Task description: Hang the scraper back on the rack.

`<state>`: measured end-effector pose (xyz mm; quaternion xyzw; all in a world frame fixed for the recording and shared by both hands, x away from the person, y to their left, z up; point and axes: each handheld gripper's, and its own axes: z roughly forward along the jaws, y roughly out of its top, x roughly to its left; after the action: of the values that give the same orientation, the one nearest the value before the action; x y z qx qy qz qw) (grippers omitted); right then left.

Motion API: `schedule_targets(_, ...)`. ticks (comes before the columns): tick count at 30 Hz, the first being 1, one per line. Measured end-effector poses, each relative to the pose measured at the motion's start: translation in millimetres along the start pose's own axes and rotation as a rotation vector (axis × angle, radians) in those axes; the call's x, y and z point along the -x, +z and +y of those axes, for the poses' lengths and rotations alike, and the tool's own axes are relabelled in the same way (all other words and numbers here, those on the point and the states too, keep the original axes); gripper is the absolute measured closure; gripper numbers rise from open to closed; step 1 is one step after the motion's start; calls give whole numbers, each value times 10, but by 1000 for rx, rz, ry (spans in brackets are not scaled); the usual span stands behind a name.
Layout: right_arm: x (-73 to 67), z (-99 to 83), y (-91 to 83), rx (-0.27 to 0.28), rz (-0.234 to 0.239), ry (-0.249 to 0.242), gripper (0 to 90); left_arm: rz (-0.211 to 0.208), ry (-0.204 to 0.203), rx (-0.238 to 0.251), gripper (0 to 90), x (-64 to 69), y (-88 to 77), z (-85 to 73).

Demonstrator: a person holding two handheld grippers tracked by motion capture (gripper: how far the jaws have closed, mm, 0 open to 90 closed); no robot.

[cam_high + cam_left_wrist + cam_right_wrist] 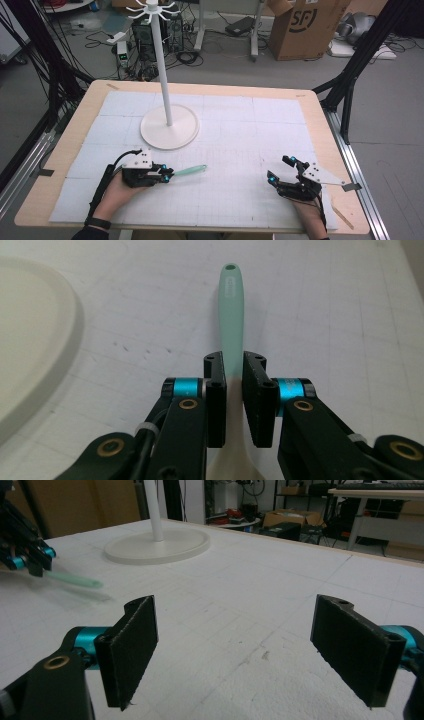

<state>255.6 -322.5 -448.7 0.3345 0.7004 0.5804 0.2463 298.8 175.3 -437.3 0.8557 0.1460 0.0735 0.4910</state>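
**Spatula in the left jaws, handle pointing away toward the stand**

The left gripper (234, 390) has its jaws closed on a mint-green spatula (231, 310) near the blade — smooth, matte, likely silicone. Its long axis runs straight out from the jaws, hanging hole at the far tip. The right gripper (250, 650) hangs well apart, jaws spread wide and empty. Beyond, on the white gridded mat (250, 150), stands a white hook stand (169, 127) — round base, slim pole — nearer the left hand.
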Motion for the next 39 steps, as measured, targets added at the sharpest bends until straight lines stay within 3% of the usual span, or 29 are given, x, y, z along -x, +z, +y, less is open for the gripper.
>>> schedule_targets(6, 0, 0, 0, 0, -1, 1, 181, 45, -55, 84, 808, -31, -233, 148)
schedule_targets(11, -1, 0, 0, -1, -2, 3, 182, 96, -65, 112, 808, -47, -447, 342)
schedule_targets(16, -1, -1, 0, -1, -1, 4, 181, 119, -81, 154, 808, -70, -705, 558)
schedule_targets(27, 2, -1, 1, -1, 0, 7, 182, 209, -55, 233, 808, -94, -1308, 1090)
schedule_targets(35, 2, -1, 1, -1, 1, 9, 182, 283, -72, 313, 809, -180, -1698, 1450)
schedule_targets(39, 8, -1, 2, 1, 0, 4, 182, 323, -76, 329, 808, -224, -1849, 1620)
